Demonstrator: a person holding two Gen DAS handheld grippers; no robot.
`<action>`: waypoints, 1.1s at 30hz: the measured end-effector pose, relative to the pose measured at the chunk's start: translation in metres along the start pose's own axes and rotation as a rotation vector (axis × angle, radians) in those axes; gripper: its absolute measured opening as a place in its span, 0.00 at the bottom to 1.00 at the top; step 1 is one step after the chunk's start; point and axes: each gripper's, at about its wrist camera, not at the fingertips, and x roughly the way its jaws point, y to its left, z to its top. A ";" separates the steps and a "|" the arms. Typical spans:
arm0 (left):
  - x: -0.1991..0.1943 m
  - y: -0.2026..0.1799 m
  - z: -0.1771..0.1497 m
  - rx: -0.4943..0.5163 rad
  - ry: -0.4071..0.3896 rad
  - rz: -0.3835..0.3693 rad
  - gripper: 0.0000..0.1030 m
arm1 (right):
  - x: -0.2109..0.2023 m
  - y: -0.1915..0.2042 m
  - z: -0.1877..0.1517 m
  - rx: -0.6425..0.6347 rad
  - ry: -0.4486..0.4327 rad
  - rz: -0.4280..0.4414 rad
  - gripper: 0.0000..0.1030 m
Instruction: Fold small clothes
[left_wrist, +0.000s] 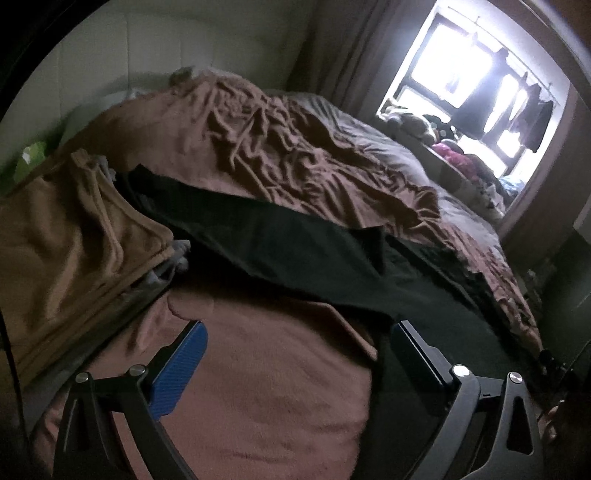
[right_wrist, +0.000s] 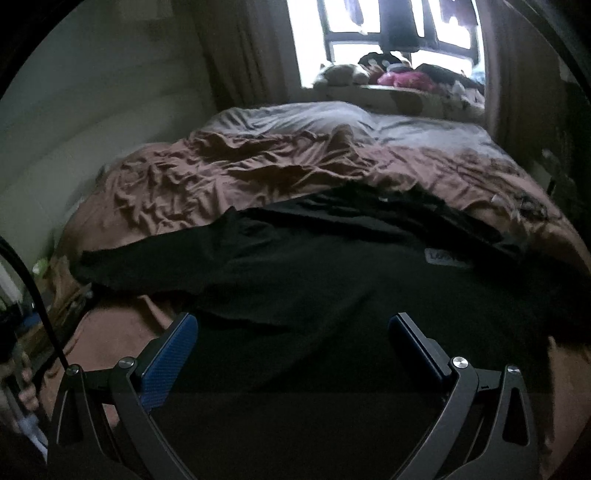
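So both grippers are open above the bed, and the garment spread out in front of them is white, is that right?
Not quite: the garment is black, as the right wrist view shows. The rest holds: the left gripper and right gripper are open above the bed.

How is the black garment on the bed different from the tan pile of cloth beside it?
The black garment lies spread out flat across the bed; the tan pile is stacked in layers. The black garment is dark and fairly smooth; the tan pile is light brown with soft ridges. Both rest on the brown bedspread, and neither gripper holds either one.
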 end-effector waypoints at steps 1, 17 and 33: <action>0.007 0.003 0.001 -0.004 0.004 0.005 0.95 | 0.009 -0.001 0.002 0.006 0.008 -0.006 1.00; 0.101 0.029 0.016 -0.092 0.066 0.064 0.87 | 0.100 0.018 -0.013 -0.057 0.104 0.097 1.00; 0.164 0.039 0.054 -0.237 0.107 0.223 0.05 | 0.123 -0.031 -0.014 0.099 0.170 0.114 1.00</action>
